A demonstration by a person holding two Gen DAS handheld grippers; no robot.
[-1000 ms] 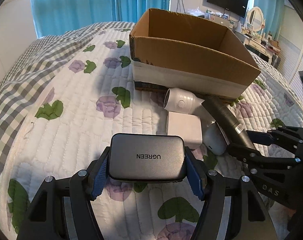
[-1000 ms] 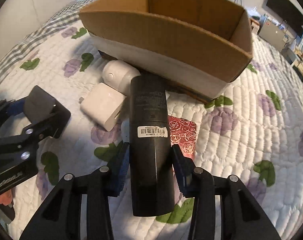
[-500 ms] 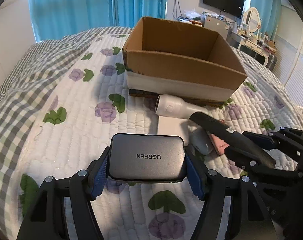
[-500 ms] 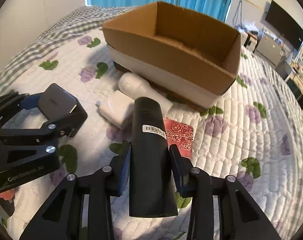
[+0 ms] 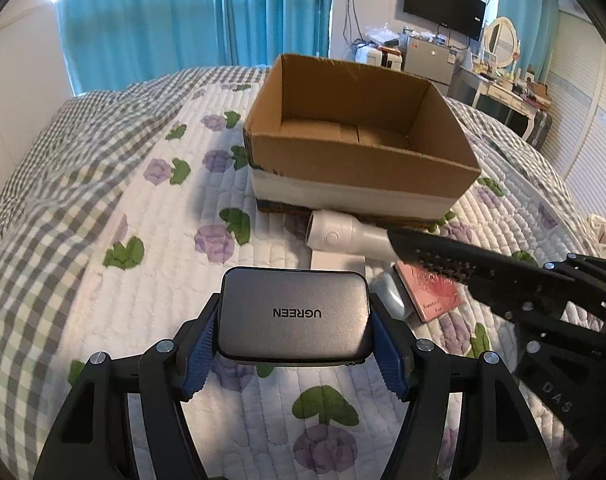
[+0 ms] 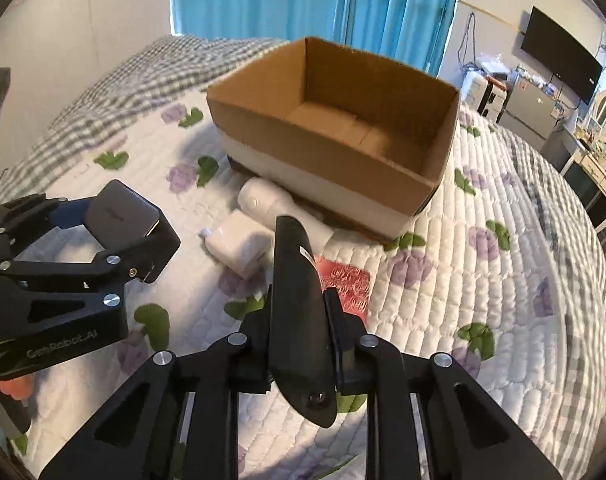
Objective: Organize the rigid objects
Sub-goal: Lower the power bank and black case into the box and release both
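Grey metal is being shown on the charger (image 5: 293,314), which is being clamped flat between the blue pads of the left gripper (image 5: 293,340) above the quilt (image 5: 115,208). A black bottle (image 6: 299,300) is being grasped by the right gripper (image 6: 299,320), its jaws closed on the bottle's sides, the far end pointing toward the box (image 6: 331,148). The box is standing open on the bed, and nothing can be seen on the part of its floor that is visible.

Several risks are being judged here. The bottle is being held near one end only, so it may be tilting or sliding out if it is being swung quickly; its smooth round wall is giving little grip to the pads. The two grippers are being kept close together, and a collision is possible if both are being moved to the box at one time. The near wall of the box is high, so an object carried too low may be knocked against the rim and the light box may be pushed along the quilt. On the quilt before the box, a white tube (image 5: 343,236), a white adapter (image 6: 239,248) and a red card (image 6: 347,280) are lying, and these may be disturbed by a low pass.
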